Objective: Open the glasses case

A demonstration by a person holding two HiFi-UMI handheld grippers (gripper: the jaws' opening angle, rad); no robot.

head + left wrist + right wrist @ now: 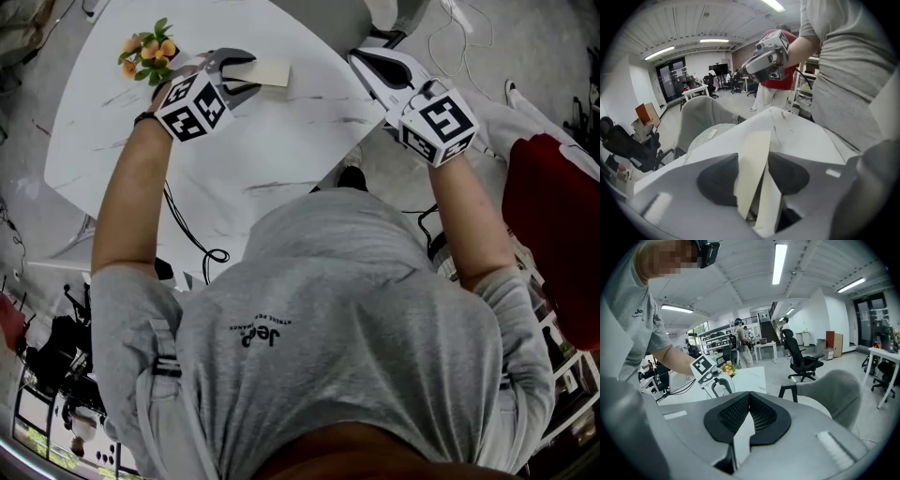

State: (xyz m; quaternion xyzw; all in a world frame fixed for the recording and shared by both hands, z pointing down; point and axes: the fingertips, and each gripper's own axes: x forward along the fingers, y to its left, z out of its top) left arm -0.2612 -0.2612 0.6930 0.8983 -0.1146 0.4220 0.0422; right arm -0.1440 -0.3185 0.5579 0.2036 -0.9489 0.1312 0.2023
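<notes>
Glasses case [270, 72]: cream-coloured, flat, lying on the white marble-patterned surface [281, 141] towards its far edge. One end is taken by the left gripper; the other end is free on the surface.

Left gripper [244, 74]: pointed down at the case from the person's left side, its marker cube [194, 105] uppermost. In the left gripper view the case stands upright between the two dark pads [717, 180], which lie against its two sides. Jaws partly closed, gripping the case. Two cream panels of the case show there, diverging slightly towards the camera.

Right gripper [749, 398]: held in the air beyond the right edge of the surface, well apart from the case. Jaws together, pads meeting at their tips, nothing between them.

Flowers [148, 52]: small orange and green bunch on the surface, just beside the left gripper on its outer side.

Person [347, 309]: grey short-sleeved shirt, both forearms extended forward, one gripper in each hand.

Office chair [801, 359]: black, on the floor in the room behind, seen in the right gripper view.
</notes>
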